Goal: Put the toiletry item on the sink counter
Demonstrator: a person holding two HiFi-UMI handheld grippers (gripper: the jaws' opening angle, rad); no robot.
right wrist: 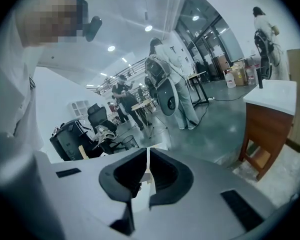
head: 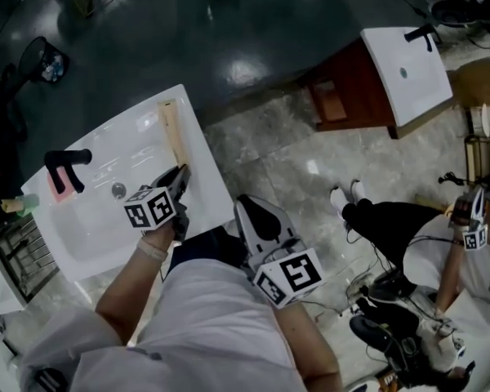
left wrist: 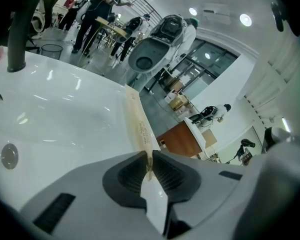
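A long, thin tan toiletry strip with small dark print (head: 172, 133) (left wrist: 139, 126) is being pinched at its near end by the jaws of the left gripper (head: 182, 174) (left wrist: 149, 164), and it is being held flat along the right-hand rim of the white ceramic sink counter (head: 208, 188) (left wrist: 65, 114). A black faucet (head: 69, 160) (left wrist: 20, 39) is being shown at the basin's far side. The right gripper (head: 249, 211) (right wrist: 147, 171) is being held over the person's lap, well apart from the counter, jaws closed on nothing.
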